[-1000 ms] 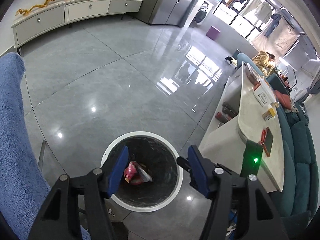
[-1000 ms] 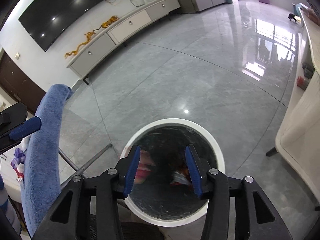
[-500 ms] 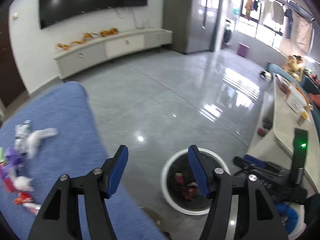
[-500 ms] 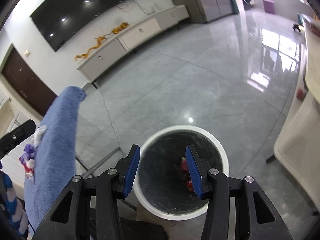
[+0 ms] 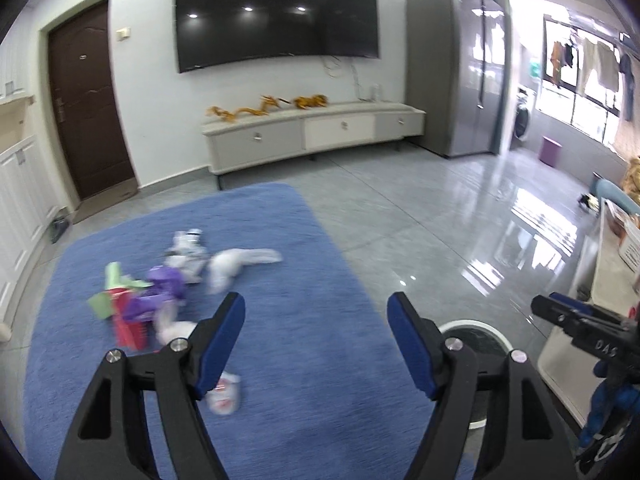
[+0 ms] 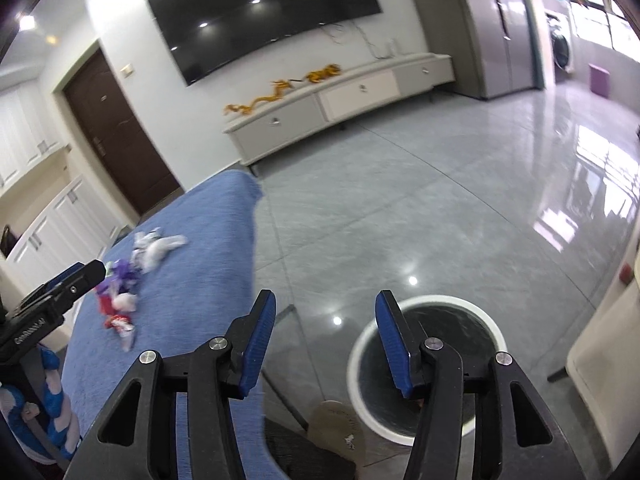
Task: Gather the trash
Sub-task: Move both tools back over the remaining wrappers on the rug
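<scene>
Blue-covered surface (image 5: 304, 264) carries the trash (image 5: 160, 292) at centre left of the left view; the bin (image 6: 426, 364) sits lower right. Both grippers, left (image 5: 316, 340) and right (image 6: 326, 340), are empty, jaws opening. Best to descend onto 1 piece, straddle it, then close.

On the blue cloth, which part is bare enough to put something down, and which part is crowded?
The blue cloth is bare on its side toward the white bin and along its far edge facing the TV cabinet. It is crowded at the other side, where the pile of wrappers and tissues lies, with one stray wrapper nearer the camera.
</scene>
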{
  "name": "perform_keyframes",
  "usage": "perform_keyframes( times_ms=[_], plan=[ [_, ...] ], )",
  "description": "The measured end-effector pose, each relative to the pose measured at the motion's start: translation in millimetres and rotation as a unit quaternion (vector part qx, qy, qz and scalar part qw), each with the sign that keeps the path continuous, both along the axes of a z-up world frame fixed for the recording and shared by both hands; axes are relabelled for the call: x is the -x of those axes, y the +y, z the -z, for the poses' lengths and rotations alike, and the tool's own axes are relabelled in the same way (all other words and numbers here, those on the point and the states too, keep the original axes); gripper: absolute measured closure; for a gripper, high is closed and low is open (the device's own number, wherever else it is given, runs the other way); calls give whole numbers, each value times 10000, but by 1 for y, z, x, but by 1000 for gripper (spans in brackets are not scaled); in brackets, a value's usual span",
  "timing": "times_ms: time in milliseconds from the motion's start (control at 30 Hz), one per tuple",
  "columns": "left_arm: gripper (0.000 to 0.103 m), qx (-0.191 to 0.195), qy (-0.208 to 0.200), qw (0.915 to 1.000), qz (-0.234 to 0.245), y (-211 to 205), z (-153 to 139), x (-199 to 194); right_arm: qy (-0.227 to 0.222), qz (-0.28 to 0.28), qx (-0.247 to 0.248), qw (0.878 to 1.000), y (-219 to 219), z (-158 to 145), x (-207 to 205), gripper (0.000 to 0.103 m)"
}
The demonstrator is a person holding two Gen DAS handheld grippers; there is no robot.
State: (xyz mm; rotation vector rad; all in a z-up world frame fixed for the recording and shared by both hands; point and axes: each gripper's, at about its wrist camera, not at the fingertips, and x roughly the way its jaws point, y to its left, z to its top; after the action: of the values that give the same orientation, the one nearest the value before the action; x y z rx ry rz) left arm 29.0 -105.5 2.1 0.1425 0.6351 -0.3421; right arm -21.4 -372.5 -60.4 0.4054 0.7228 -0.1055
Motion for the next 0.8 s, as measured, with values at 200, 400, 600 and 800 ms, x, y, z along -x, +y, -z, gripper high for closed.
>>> perform_keyframes(
  times_ms=[200, 400, 600, 800],
  plan=[
    [30, 190, -135, 9989, -404, 53, -7, 0, -72, -369, 164, 9992, 43, -20, -14, 52],
    [30, 512, -127, 9951, -841, 116, -4, -8, -50, -693, 419, 9967, 82, -38, -29, 52],
    [30, 637, -108, 9898, -1272, 166, 4, -18, 27, -1066, 520, 9929, 126, -44, -47, 52],
    [30, 708, 33, 9843, -1614, 200, 16, -26, 179, -1429, 618, 9876, 164, -40, -67, 52]
  ],
)
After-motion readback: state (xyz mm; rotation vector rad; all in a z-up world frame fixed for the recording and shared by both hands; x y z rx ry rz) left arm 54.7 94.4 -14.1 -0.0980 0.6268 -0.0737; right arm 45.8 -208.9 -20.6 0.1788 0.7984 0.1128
